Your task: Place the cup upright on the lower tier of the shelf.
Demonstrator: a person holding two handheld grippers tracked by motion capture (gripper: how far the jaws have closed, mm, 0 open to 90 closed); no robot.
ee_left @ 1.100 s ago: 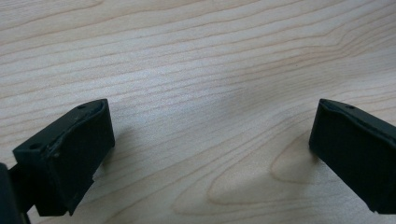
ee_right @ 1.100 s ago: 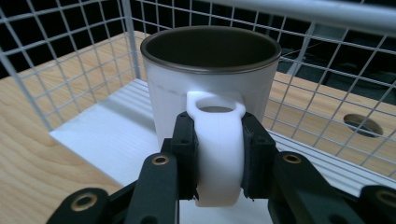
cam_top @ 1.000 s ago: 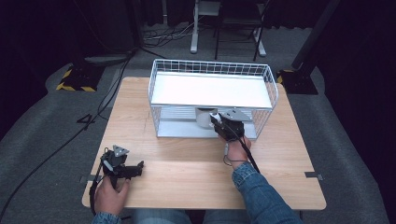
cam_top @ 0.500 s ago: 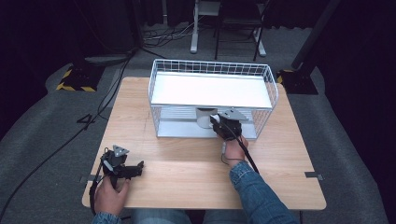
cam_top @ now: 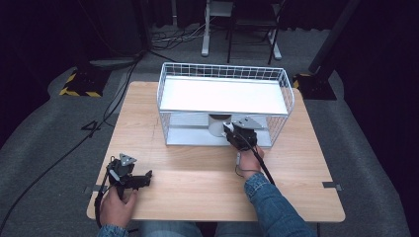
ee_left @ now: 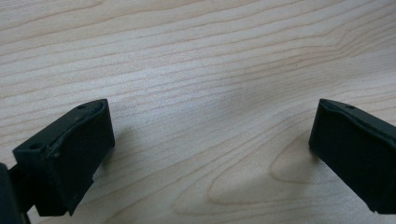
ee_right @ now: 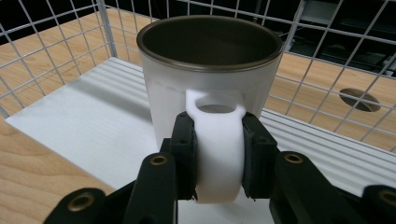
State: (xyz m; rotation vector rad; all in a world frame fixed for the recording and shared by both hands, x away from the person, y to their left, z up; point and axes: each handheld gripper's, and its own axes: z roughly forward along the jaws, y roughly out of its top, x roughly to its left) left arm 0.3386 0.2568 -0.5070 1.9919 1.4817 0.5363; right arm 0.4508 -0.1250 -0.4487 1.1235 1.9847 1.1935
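A white mug [ee_right: 210, 74] with a dark inside stands upright on the lower white shelf [ee_right: 93, 130] of a wire rack [cam_top: 225, 74]. My right gripper [ee_right: 218, 161] is shut on the mug's handle, pads pressing both sides of it. In the high view the mug [cam_top: 216, 125] sits under the rack's upper shelf, with the right gripper [cam_top: 232, 132] at the rack's open front. My left gripper [cam_top: 146, 177] rests at the table's front left, held in a hand. Its jaws stand wide apart over bare wood in the left gripper view, left gripper [ee_left: 210, 140] holding nothing.
The wire rack has mesh walls on its sides and back and a white upper shelf [cam_top: 225, 95]. The wooden table [cam_top: 197, 182] has a cable hole behind the rack [ee_right: 357, 99]. Cables trail from both grippers. Chair legs and floor cables lie beyond the table.
The right gripper and the mug have barely shifted at the rack's front. The left gripper has stayed in place.
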